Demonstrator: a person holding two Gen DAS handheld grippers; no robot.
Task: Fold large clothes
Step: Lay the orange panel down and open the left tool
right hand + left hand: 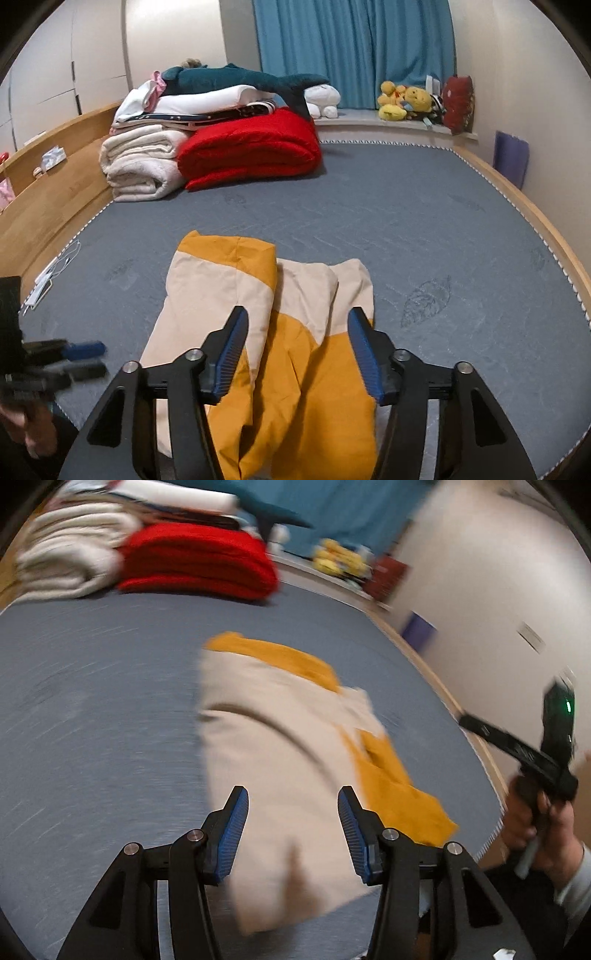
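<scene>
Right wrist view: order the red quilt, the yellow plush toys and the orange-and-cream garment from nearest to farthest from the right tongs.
1. Orange-and-cream garment, directly below the right tongs.
2. Red quilt, mid-bed, left.
3. Yellow plush toys, far sill, right.

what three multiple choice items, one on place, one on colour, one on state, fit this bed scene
1. Where is the red quilt?
A. beside the rolled white blanket
B. on the window ledge
C. on the floor

2. Which colours has the folded garment?
A. blue and grey
B. cream and mustard yellow
C. red and white

3. How is the right claw?
A. shut on the garment
B. open, gripping nothing
C. out of view

Answers: 1 A, they lie side by side on the mattress; 2 B, both colours show; 3 B, its pads stand apart above the cloth.
</scene>
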